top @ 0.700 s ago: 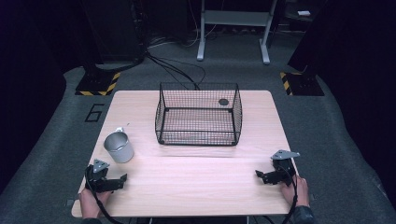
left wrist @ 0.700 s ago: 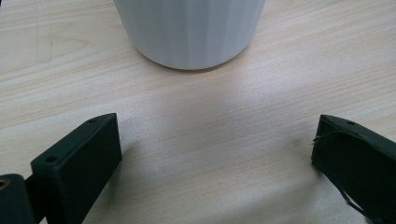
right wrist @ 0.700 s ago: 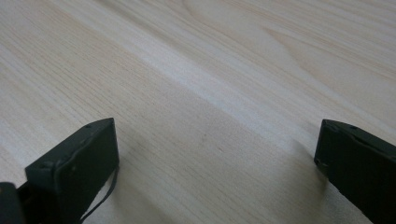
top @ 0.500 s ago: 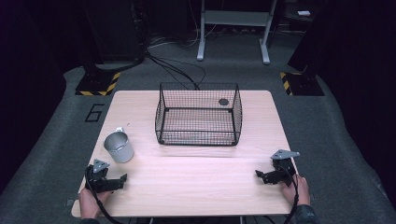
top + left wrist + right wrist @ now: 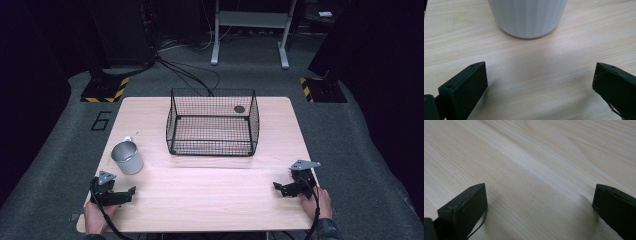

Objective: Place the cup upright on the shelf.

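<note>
Table (image 5: 210, 195) of pale wood spreads below me in the high view, with a metal cup (image 5: 127, 157) upright near its left edge, mouth up, its axis vertical and a small handle on the far side. My left gripper (image 5: 131, 192) rests just near of the cup, apart from it, and my right gripper (image 5: 276, 188) sits at the near right corner. A black wire basket (image 5: 212, 129) stands at the far middle, well apart from both.

From the left gripper view, my jaws are spread wide over bare wood, and the cup's ribbed wall (image 5: 527, 17) rises just ahead, untouched.

From the right gripper view, my jaws gape wide too, holding nothing, wood grain running between them.
</note>
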`<state>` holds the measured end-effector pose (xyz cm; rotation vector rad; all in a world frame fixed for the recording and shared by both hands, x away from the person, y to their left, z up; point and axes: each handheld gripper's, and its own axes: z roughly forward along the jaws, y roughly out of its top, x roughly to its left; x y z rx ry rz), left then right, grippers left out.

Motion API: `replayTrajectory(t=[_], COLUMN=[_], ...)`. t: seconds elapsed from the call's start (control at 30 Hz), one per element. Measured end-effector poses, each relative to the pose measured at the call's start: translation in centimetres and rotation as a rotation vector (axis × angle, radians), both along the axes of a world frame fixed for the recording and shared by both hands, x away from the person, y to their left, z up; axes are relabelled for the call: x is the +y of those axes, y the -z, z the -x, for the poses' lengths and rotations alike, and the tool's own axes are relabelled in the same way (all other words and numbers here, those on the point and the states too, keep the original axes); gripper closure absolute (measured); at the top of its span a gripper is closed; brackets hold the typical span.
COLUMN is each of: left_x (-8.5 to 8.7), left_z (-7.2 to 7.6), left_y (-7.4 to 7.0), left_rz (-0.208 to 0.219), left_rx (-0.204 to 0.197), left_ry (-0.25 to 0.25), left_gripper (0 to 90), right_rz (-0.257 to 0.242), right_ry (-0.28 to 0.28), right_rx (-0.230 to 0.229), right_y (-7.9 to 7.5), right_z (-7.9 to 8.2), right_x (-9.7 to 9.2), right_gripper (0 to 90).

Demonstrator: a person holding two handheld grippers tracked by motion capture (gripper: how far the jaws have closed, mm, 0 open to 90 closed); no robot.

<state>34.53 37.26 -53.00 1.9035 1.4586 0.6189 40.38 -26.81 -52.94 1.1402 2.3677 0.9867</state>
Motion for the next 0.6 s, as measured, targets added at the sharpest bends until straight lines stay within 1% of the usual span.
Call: replayTrajectory(t=[0.03,0.07,0.13,0.23,0.3,0.33,0.4,0.43,0.47,0.6], left_x=[0.2,0.3,0.4,0.5,0.6,0.5,0.6,0.5,0.5,0.6], left_z=[0.1,0.1,0.1,0.1,0.1,0.1,0.0,0.0,0.0,-0.5], left_y=[-0.4,-0.6,-1.1,-1.8,-2.3,-2.5,-3.0,-3.2,-3.2,-4.4], left_rz=[0.015,0.021,0.035,0.047,0.047,0.056,0.064,0.065,0.065,0.073], left_rx=[-0.002,-0.01,-0.008,-0.018,-0.024,-0.043,-0.048,-0.059,-0.059,-0.078], left_ry=[-0.002,-0.006,-0.002,0.0,0.002,-0.005,0.0,-0.007,-0.007,-0.002], left_gripper=[0.1,0.0,0.0,0.0,0.0,0.0,0.0,0.0,0.0,0.0], right_rz=[-0.001,-0.003,-0.001,-0.004,-0.005,-0.004,-0.004,-0.004,-0.004,-0.004], right_ry=[0.001,0.001,0.0,0.002,0.002,0.002,0.002,0.002,0.002,0.001], right_rx=[-0.003,-0.005,-0.002,-0.007,-0.006,-0.007,-0.007,-0.007,-0.007,-0.007], right_y=[0.0,0.0,0.0,0.0,0.0,0.0,0.0,0.0,0.0,0.0], right_z=[0.0,0.0,0.0,0.0,0.0,0.0,0.0,0.0,0.0,0.0], right_x=[0.0,0.0,0.0,0.0,0.0,0.0,0.0,0.0,0.0,0.0], right_gripper=[0.0,0.0,0.0,0.0,0.0,0.0,0.0,0.0,0.0,0.0])
